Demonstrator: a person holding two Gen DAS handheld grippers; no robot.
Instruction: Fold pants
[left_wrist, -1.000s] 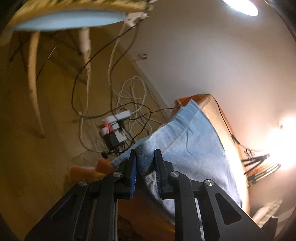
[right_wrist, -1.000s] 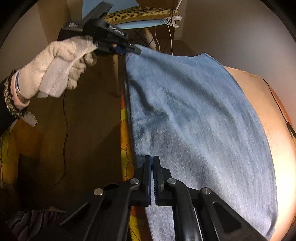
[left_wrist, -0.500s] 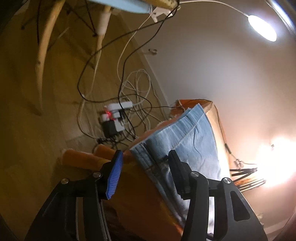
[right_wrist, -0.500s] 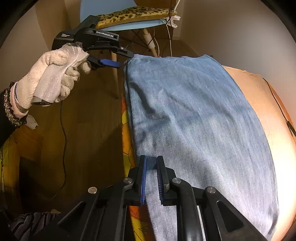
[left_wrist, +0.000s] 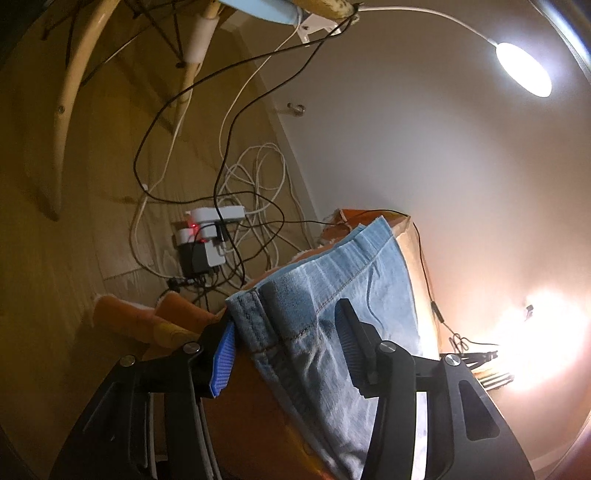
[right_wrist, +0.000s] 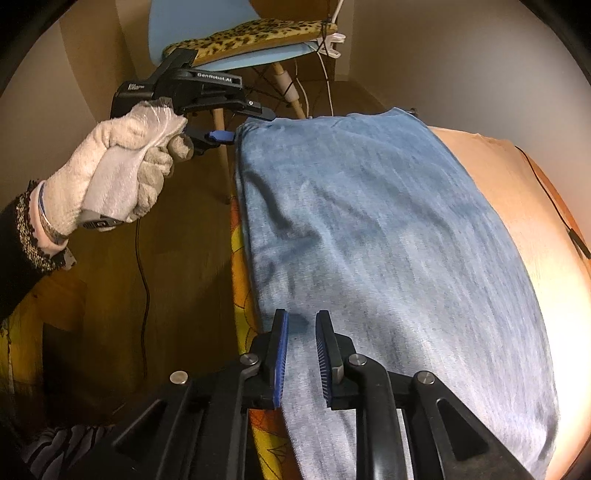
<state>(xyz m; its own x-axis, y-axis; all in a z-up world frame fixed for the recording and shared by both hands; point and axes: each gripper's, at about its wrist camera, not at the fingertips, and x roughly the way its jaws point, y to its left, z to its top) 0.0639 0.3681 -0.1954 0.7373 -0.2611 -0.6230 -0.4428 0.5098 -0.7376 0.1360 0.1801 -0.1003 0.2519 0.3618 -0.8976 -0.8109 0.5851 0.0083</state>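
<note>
R gripper (right_wrist: 301, 354) jaws apart over jeans (right_wrist: 388, 240)

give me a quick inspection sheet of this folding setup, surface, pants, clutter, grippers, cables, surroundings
surface: orange padded top, with a yellow patterned edge on the side nearest the floor
job's things: blue denim pants lie flat along the top; the hem end sits at the corner
clutter: a black object sits near the bright glare, too washed out to name
grippers: left gripper open, fingers either side of the hem; right gripper open over the pants' near edge
cables: power strip on the floor in a tangle of black and white leads; thin black cable crosses the top
surroundings: blue chair with leopard cushion, lamp, wooden floor
</note>
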